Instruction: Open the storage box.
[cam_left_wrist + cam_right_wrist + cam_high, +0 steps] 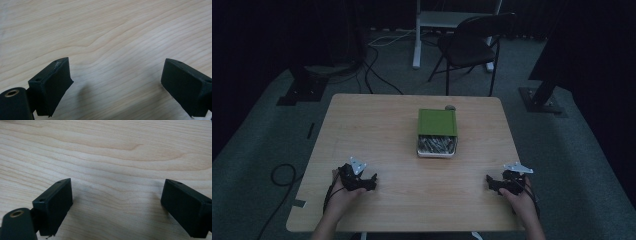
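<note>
Pale grained wooden table (382,130) bears a rectangular green-lidded tin (437,132).

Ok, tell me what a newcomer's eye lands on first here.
The green box at the middle of the wooden table, slid partly open on a tray of small metallic pieces. Then the left gripper and right gripper, open, resting near the table's near edge.

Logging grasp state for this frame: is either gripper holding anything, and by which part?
Nothing is held. The left gripper and the right gripper both have their jaws wide apart over bare table, well short of the green box.
</note>
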A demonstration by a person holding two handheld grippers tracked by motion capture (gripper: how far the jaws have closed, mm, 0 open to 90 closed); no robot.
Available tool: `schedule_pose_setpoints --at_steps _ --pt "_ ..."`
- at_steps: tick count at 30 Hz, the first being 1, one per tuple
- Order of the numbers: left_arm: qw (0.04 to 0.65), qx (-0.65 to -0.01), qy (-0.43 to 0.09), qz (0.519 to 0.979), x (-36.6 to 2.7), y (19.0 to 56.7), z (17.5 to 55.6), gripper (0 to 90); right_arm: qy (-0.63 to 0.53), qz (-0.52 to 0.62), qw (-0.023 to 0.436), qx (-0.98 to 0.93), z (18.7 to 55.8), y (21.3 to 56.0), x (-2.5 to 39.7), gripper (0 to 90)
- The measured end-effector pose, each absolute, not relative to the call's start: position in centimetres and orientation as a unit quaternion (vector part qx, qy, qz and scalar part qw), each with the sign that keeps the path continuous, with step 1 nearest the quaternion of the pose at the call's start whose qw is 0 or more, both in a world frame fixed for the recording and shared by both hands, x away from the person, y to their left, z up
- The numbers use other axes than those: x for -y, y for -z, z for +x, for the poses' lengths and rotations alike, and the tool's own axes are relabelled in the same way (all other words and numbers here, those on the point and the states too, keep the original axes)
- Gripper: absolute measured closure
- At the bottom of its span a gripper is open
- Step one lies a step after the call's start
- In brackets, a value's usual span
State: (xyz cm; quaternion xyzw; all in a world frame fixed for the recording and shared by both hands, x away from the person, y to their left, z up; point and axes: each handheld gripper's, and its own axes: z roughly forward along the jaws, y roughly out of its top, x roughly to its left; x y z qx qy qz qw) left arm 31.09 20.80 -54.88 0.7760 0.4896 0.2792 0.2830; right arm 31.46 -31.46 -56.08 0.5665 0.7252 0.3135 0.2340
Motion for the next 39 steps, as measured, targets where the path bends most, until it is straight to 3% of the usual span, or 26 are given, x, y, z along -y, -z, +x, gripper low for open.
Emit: schedule_pose_setpoints --at_steps 39 --pt "0.297 -0.324 -0.309 0.843 -10.8 53.8 32.1 9.8 -0.314 0.567 0.234 -0.725 31.5 56.1 31.5 10.1"
